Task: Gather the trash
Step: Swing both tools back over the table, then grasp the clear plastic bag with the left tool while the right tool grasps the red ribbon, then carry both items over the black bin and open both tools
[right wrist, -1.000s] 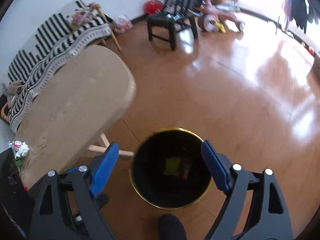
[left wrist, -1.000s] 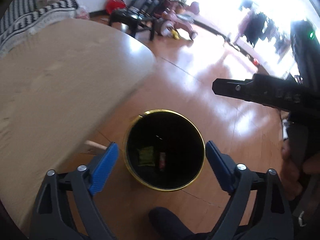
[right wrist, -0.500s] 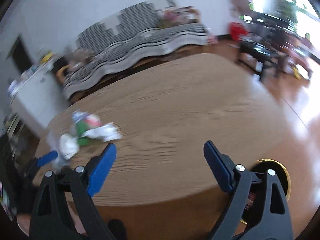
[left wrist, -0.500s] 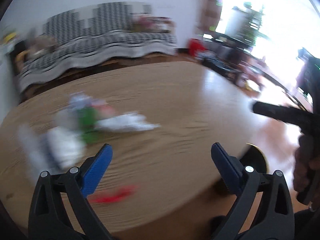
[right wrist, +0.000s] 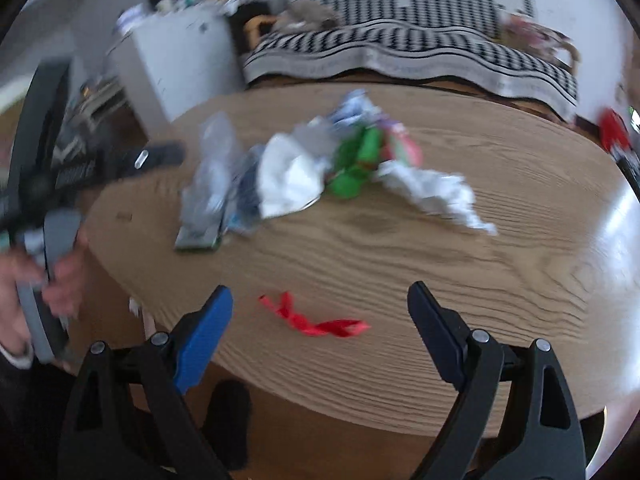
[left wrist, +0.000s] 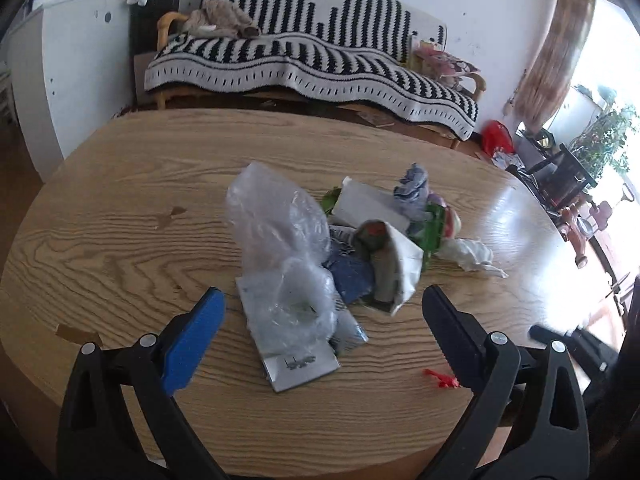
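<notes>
Your left claw (left wrist: 322, 322) stands wide open and holds nothing; its blue pads (left wrist: 192, 340) are on both sides of the near end of the trash pile, above the surface (left wrist: 120, 240), and touch nothing that I can see. Between them lies a flat silver packet (left wrist: 298, 356) with a crumpled clear plastic bag (left wrist: 280, 236) on top of it. Your right claw (right wrist: 320, 332) is also wide open and empty, and it hangs over the near edge of the surface. Just in front of it, between its fingers, lies a red ribbon scrap (right wrist: 316, 318), apart from the pile. In the right view your left hand (right wrist: 36, 276) is at the left side and grips the handle of its tool, but this view is blurred.

Farther on, in the middle of the surface, is the rest of the pile: a white paper bag (left wrist: 394, 264), a green wrapper (left wrist: 434, 228) and a crumpled white tissue (left wrist: 470, 256) at the right side. Behind the surface stands a sofa with a black and white striped cover (left wrist: 312, 60).
</notes>
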